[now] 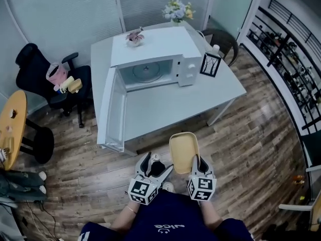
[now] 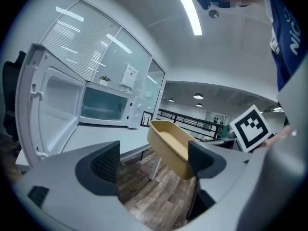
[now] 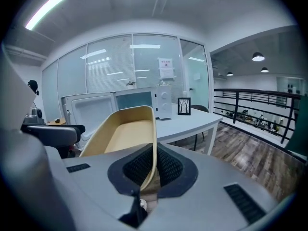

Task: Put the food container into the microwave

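The shallow tan plastic food container (image 1: 183,151) is clamped by one rim wall between the jaws of the right gripper (image 3: 150,170) and is held in the air, short of the white table (image 1: 170,104). The jaws of the left gripper (image 2: 153,161) are spread wide and nothing is gripped. The white microwave (image 1: 150,59) is set on the table, its door (image 1: 114,112) swung open.

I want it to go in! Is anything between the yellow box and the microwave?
Head view: only bare table and floor between the food container and the open microwave.
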A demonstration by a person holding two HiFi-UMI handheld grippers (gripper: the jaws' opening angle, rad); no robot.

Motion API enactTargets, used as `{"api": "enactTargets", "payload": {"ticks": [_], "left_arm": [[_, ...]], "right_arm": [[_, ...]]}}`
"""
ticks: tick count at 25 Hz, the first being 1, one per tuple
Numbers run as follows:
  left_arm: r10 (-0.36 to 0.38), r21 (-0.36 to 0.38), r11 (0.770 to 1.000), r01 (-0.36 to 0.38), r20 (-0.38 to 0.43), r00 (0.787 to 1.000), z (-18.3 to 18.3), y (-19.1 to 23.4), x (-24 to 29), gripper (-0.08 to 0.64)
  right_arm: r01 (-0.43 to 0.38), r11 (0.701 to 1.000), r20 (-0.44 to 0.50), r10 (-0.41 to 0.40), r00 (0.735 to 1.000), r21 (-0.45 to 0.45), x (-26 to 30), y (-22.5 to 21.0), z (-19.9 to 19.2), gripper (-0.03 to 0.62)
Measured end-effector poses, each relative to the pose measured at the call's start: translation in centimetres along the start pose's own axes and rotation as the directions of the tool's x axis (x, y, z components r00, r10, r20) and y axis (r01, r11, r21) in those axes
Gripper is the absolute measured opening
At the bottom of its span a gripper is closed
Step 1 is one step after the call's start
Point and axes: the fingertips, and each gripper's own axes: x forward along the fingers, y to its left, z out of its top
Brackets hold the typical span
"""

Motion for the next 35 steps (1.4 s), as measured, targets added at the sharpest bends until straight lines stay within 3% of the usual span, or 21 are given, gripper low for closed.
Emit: {"api": "enactTargets", "payload": {"ticks": [8, 13, 20, 27, 35], "left_arm": [[-0.012, 0.047, 0.999, 0.012, 0.001, 1.000, 3.5, 5.0, 6.3, 0.426], [-0.073, 0.061, 0.995, 0.073, -0.002, 0.997, 6.0, 7.9, 10.3, 0.426], [-0.083, 0.187, 0.979, 0.084, -0.016, 0.996, 8.8, 10.8, 12.7, 0.426], [-0.054, 0.081, 0.995, 0.057, -0.038, 0.998, 8.1, 13.6, 13.9, 0.426], [0.061, 0.060, 0.996, -0.061, 0.007, 0.998, 9.1, 15.8, 13.8, 0.426]], "right_arm": [[0.039, 0.999, -0.001, -0.039, 0.999, 0.012, 6.7, -1.2, 4.0, 0.020], [0.038, 0.999, 0.028, -0.038, 0.999, 0.008, 10.8, -0.8, 7.6, 0.020], [0.074, 0.997, 0.008, -0.074, 0.997, 0.013, 15.1, -0.2, 9.8, 0.021], [0.040, 0.999, 0.012, -0.040, 0.999, -0.020, 17.5, 1.5, 11.8, 0.025], [-0.012, 1.000, -0.003, 0.013, 1.000, 0.005, 20.0, 1.2, 12.8, 0.021]]}}
